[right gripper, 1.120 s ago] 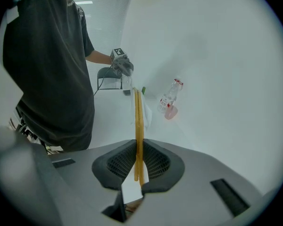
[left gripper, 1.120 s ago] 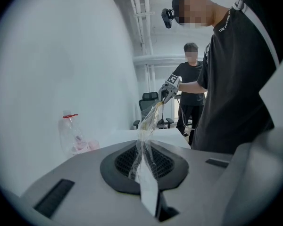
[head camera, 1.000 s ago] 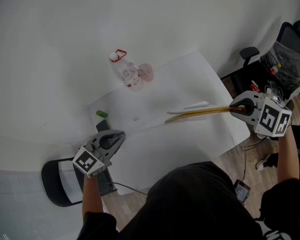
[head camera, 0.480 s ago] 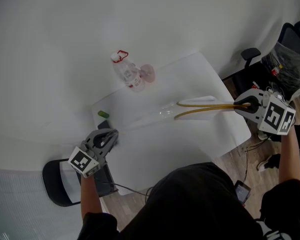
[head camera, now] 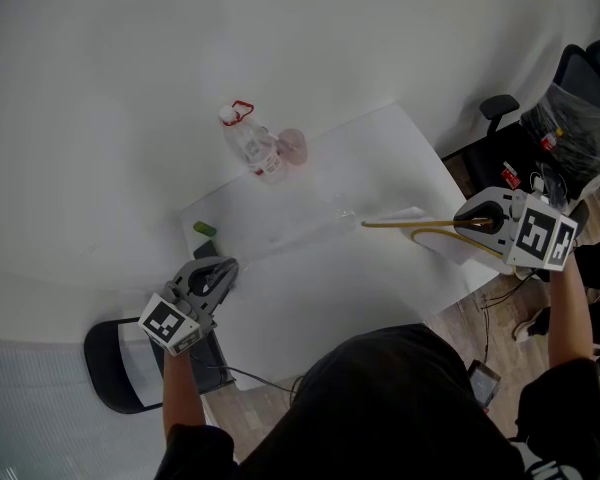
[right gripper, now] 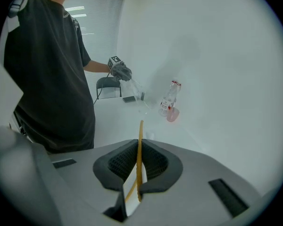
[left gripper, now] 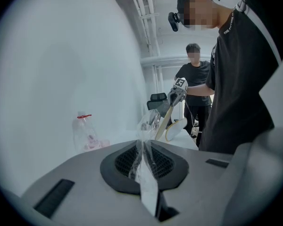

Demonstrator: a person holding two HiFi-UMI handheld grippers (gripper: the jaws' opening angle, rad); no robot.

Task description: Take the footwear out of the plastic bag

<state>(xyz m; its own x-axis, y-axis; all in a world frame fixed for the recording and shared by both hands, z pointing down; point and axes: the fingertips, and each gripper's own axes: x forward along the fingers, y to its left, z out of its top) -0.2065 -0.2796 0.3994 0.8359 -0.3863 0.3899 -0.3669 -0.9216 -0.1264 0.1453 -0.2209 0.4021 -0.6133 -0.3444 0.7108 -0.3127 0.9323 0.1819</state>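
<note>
Bench (head camera: 310, 298): left hand-held gripper (head camera: 225, 271) pinches plastic bag (left gripper: 142, 159); right hand-held gripper (head camera: 467, 223), jaws just tightened, clamps slipper (head camera: 410, 225), long axis pointing toward bag.

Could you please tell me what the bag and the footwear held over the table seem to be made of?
The bag looks like thin, glossy clear plastic film: see-through, crinkled, with bright highlights. The footwear seems to be a thin, flexible slipper: a matte tan sole, perhaps foam or rubber, and a white face, possibly fabric; it curves along its length.
</note>
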